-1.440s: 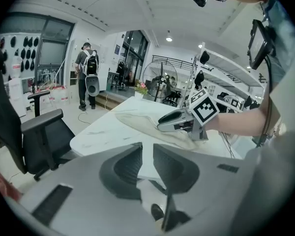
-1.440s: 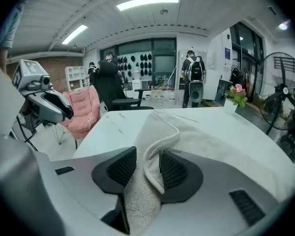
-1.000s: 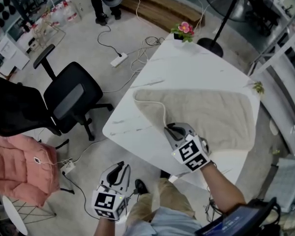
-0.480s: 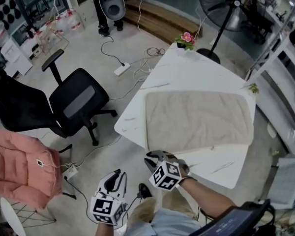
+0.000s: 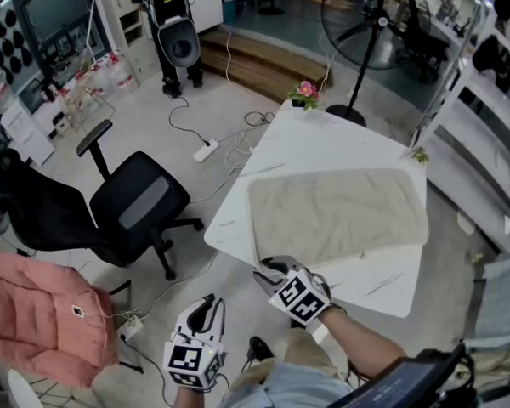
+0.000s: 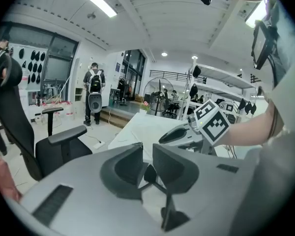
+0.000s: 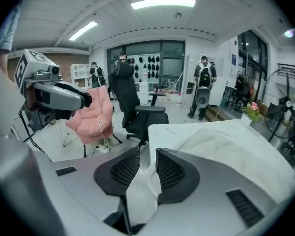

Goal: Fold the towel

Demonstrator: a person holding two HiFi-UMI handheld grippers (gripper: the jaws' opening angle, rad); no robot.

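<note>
Saw towel [image 5: 336,215] spread flat on white counter [image 5: 323,138], near corner reaching edge. Caught that corner sitting loose between fingers of right gripper [image 5: 265,272], just opening, released, not pinching. Logged left gripper [image 5: 206,303] off counter, above floor near office chair [image 5: 140,206], fingers released, slightly apart, nothing between.

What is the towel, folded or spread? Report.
The towel lies flat on the table, one smooth rectangle. A paler strip along its near edge hints at a second layer; cannot tell.
</note>
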